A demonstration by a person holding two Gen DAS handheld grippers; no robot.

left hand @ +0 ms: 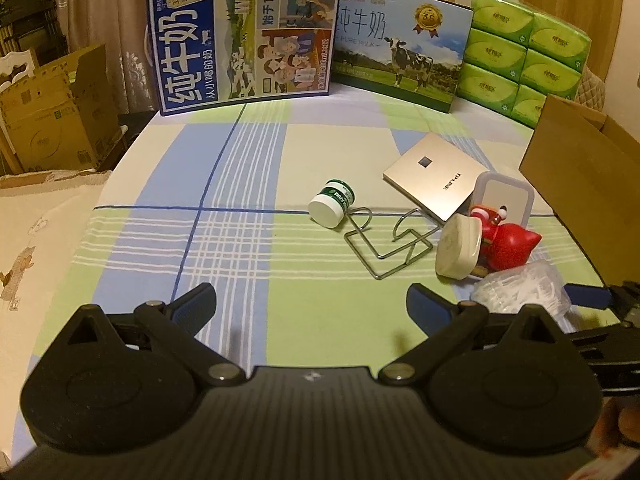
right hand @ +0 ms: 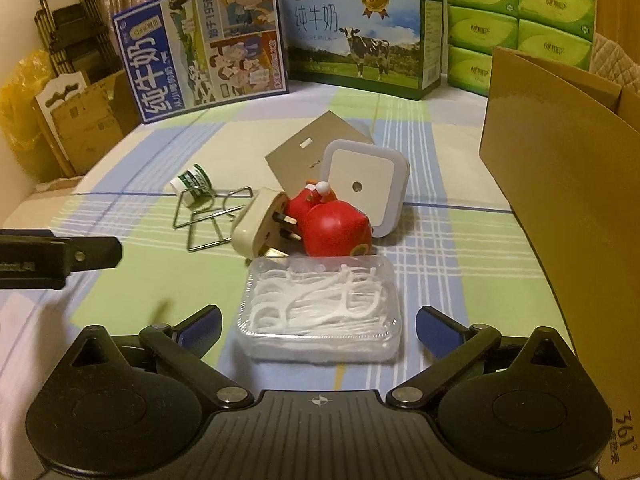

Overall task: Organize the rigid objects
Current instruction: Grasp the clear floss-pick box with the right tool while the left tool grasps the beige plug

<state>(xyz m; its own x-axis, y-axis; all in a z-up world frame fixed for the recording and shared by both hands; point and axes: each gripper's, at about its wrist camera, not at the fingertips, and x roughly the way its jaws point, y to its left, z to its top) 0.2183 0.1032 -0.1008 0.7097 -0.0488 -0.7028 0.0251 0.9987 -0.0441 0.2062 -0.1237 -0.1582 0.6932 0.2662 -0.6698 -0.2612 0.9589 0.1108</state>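
Near the right edge of the checked-cloth worktop (right hand: 132, 280), the clear plastic box of white floss picks (right hand: 320, 312) lies between the right gripper (right hand: 318, 326)'s wide-apart jaws, so I'd square up, then close across its short sides, while the left gripper (left hand: 312, 306) hangs parted and empty.

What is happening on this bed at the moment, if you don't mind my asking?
A person holds a gripper in each hand above a checked sheet strewn with small items. The right gripper is open, its fingers either side of a clear box of floss picks, not yet closed. The left gripper hangs open and empty. A cardboard box stands open on the right.
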